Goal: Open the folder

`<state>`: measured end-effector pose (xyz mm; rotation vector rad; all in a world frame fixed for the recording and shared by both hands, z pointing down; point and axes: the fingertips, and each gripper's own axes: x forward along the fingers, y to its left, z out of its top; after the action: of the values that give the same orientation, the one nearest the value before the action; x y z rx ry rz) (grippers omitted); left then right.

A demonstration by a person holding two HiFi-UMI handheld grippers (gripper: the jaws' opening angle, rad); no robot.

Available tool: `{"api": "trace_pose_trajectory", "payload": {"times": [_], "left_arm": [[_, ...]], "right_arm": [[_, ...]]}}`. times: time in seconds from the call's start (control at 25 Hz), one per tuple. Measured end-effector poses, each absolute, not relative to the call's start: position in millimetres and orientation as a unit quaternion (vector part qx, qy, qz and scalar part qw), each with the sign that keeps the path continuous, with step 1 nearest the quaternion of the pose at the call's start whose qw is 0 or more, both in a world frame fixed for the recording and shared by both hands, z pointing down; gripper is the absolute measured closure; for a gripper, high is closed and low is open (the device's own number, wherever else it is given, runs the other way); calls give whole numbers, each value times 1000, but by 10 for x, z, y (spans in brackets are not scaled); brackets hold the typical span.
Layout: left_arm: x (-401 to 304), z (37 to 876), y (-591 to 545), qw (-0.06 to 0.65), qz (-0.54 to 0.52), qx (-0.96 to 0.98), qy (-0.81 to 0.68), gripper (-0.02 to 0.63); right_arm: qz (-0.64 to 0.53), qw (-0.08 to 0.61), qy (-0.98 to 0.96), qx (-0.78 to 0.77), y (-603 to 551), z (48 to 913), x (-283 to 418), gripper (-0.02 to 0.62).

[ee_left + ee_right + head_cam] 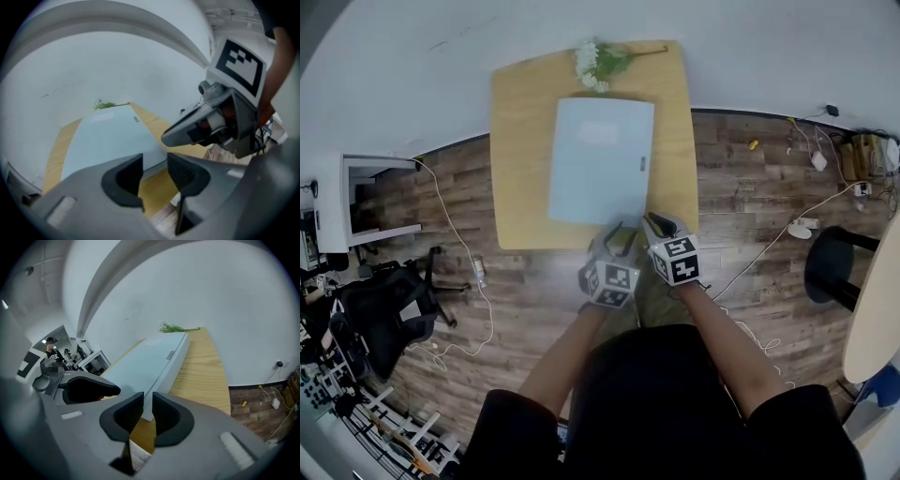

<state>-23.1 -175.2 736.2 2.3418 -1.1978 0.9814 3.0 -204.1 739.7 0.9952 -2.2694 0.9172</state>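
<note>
A pale blue folder (600,159) lies closed and flat on the wooden table (517,112), its long side running away from me. Both grippers hover side by side at the table's near edge, just short of the folder's near end. My left gripper (614,239) stands open with a clear gap and nothing between its jaws; in the left gripper view (154,164) the folder (105,138) lies ahead of it. My right gripper (654,227) is open only by a narrow slit, empty, and aimed at the folder's near right corner (149,414).
A sprig of white flowers (598,61) lies at the table's far edge beyond the folder. The wood floor around holds a black office chair (384,309) at left, a black stool (834,267) at right, and loose cables (769,248).
</note>
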Motion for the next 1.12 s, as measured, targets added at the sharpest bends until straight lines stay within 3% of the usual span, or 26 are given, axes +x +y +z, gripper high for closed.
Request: {"api": "trace_pose_trajectory", "payload": {"times": [0.12, 0.4, 0.72, 1.12], "left_arm": [[-248, 7438, -1793, 148, 371, 811, -427, 394], [-211, 7535, -1898, 117, 410, 804, -414, 328], [-197, 7538, -1920, 110, 422, 800, -411, 322], [-202, 7511, -1922, 107, 428, 792, -422, 365]], "right_arm": [[342, 247, -829, 366, -2044, 7439, 42, 532], [352, 246, -826, 364, -2086, 7495, 44, 528], [359, 247, -827, 355, -2114, 7534, 53, 528], [358, 256, -830, 343, -2076, 7561, 10, 528]]}}
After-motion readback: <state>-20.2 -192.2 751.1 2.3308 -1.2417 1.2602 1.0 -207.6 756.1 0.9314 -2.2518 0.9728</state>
